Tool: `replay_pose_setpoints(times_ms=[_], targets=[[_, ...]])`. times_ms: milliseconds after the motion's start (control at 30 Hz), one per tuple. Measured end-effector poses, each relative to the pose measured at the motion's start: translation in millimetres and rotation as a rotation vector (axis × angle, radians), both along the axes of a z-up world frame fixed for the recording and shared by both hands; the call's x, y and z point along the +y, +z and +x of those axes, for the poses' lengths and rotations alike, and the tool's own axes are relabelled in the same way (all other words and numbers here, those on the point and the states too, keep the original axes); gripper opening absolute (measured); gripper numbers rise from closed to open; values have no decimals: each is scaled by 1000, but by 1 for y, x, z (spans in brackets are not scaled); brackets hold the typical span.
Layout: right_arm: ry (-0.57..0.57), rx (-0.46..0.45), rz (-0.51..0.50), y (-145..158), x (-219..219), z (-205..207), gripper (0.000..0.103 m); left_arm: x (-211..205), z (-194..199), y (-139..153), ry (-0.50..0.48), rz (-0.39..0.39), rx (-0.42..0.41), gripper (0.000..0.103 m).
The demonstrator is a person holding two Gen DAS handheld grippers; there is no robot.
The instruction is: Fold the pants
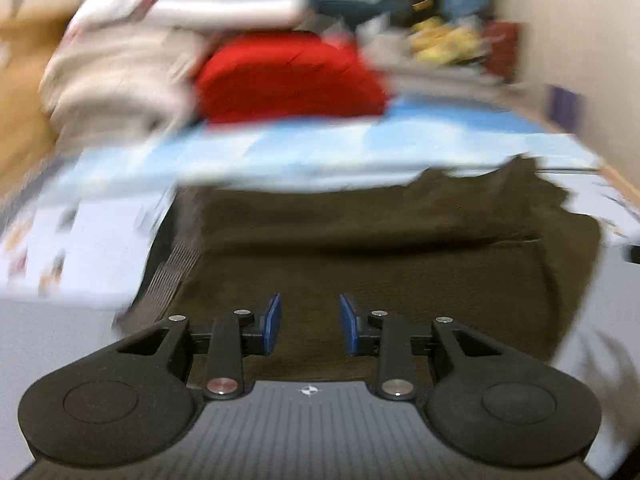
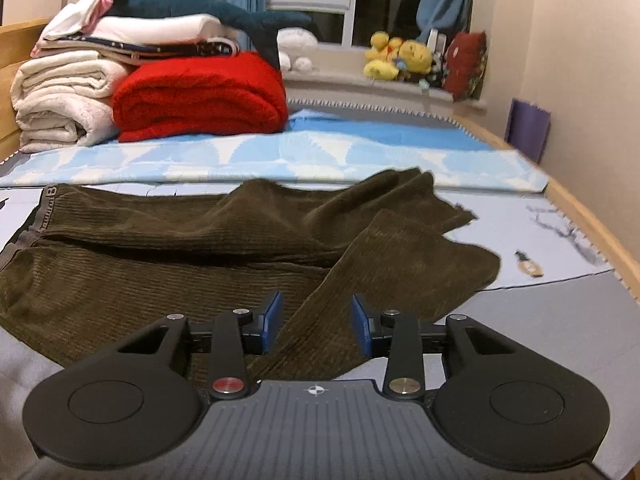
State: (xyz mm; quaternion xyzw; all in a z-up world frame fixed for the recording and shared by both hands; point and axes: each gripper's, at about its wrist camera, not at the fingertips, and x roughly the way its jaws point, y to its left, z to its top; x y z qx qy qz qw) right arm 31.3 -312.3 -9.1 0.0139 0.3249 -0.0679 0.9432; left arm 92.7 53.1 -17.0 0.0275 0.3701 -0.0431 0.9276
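Dark corduroy pants (image 2: pixel 208 256) are lying across mid-frame on the bed (image 2: pixel 560 320). The right hand-held gripper (image 2: pixel 317 324) is hanging released over one leg; the left hand-held gripper (image 1: pixel 309 324), blurred, is seemingly gaping above the fabric.

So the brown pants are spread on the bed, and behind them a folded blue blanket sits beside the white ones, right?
Not quite: the folded blanket beside the white blankets is red, as the right wrist view shows clearly. The brown pants do lie spread on the bed.
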Motion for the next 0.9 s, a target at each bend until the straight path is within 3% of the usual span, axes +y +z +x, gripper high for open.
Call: replay_pose_setpoints(times_ms=[33, 133, 233, 333, 500, 667, 733, 767, 833, 900], targets=[[2, 9, 8, -3, -1, 8, 40, 13, 15, -8, 74, -24, 78, 35], [10, 47, 3, -14, -1, 35, 41, 45, 39, -18, 163, -137, 118, 35], [13, 92, -7, -29, -2, 64, 41, 63, 57, -25, 251, -85, 104, 37], [4, 158, 26, -48, -6, 91, 43, 87, 74, -33, 337, -102, 111, 42], [-3, 276, 105, -81, -8, 122, 58, 137, 99, -55, 529, -203, 205, 82], [1, 370, 61, -108, -2, 137, 59, 167, 114, -81, 625, -282, 267, 82], [-27, 405, 10, -116, -2, 138, 54, 167, 113, -91, 620, -293, 292, 82], [-35, 404, 11, -116, -3, 136, 45, 168, 116, -97, 612, -301, 304, 81], [-61, 379, 40, -109, -12, 131, 10, 168, 118, -103, 592, -313, 310, 76], [-113, 327, 86, -92, -27, 122, 7, 166, 116, -102, 564, -300, 287, 53]])
